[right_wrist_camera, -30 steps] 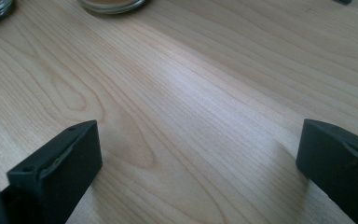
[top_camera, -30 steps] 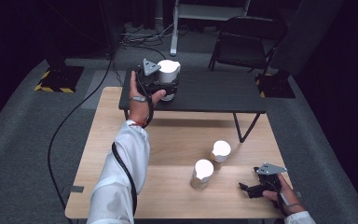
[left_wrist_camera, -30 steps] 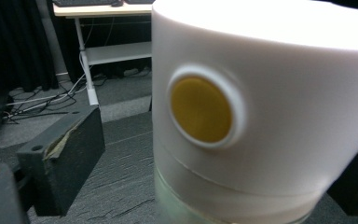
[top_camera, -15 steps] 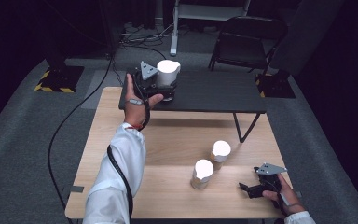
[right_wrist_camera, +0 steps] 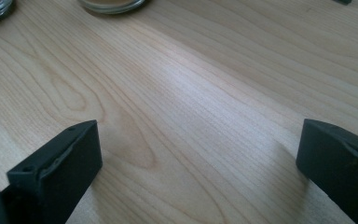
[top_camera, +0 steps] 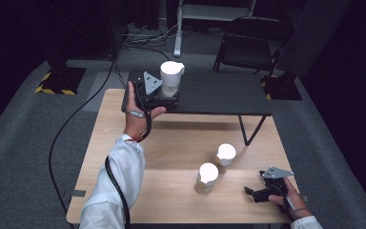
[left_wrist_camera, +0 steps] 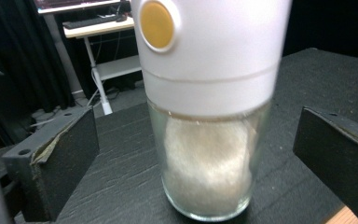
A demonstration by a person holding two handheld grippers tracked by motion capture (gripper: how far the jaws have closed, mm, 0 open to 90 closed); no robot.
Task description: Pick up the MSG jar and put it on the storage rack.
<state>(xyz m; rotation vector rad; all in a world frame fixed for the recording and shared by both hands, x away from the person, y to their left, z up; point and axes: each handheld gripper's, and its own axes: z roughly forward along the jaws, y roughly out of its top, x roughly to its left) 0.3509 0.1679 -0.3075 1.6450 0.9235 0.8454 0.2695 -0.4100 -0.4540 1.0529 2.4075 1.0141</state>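
Note:
A glass shaker (top_camera: 171,78) with a white cap and white grains inside stands upright on the black table (top_camera: 219,95). My left gripper (top_camera: 170,97) reaches around its lower part. In the left gripper view the shaker (left_wrist_camera: 209,116) sits between the two jaws with a gap on each side. The left gripper (left_wrist_camera: 196,154) is open and its jaws have just been opening. My right gripper (top_camera: 251,192) rests open near the wooden table's front right corner. In the right gripper view it (right_wrist_camera: 198,158) has only bare wood between its jaws.
Two white-capped jars (top_camera: 225,155) (top_camera: 208,177) stand on the wooden table (top_camera: 171,143), left of the right gripper; their bases (right_wrist_camera: 112,4) show at the top of the right gripper view. A chair (top_camera: 252,47) stands behind the black table. Cables cross the floor at left.
My left hand has drawn back a little toward the near edge and sunk slightly, while the shaker stays where it stood. The right hand has not moved.

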